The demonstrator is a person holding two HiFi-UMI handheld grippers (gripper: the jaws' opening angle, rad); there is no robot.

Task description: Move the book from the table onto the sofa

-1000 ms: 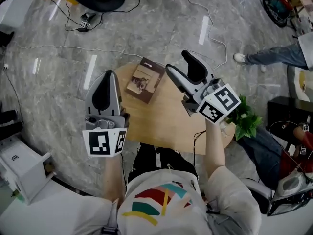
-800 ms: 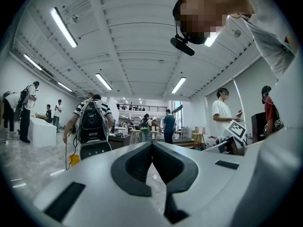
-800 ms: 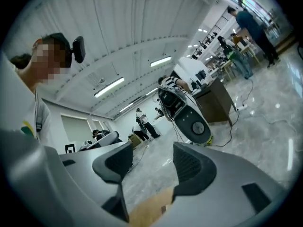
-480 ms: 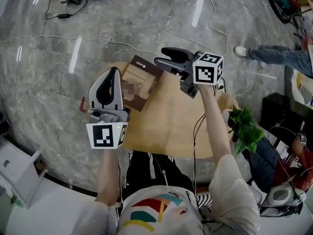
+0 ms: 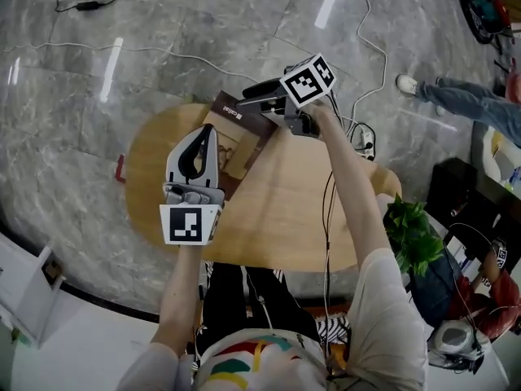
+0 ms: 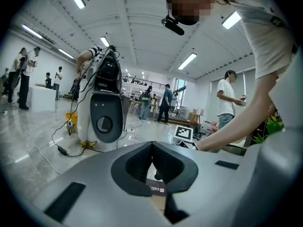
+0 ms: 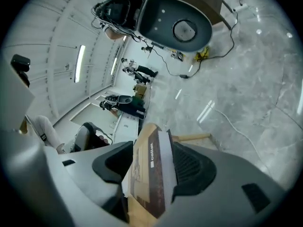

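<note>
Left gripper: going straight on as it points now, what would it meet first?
Probably the book clamped in the right gripper, just ahead and slightly below; depth is unclear, so it might pass over.

To your right: a leafy green plant [image 5: 413, 233]. Ahead of you: grey marble floor [image 5: 163, 23], with a bystander's white shoe [image 5: 404, 83] on it. Farther off on that floor: a white machine [image 6: 103, 117], a yellow bucket [image 6: 71, 119] beside it.
</note>
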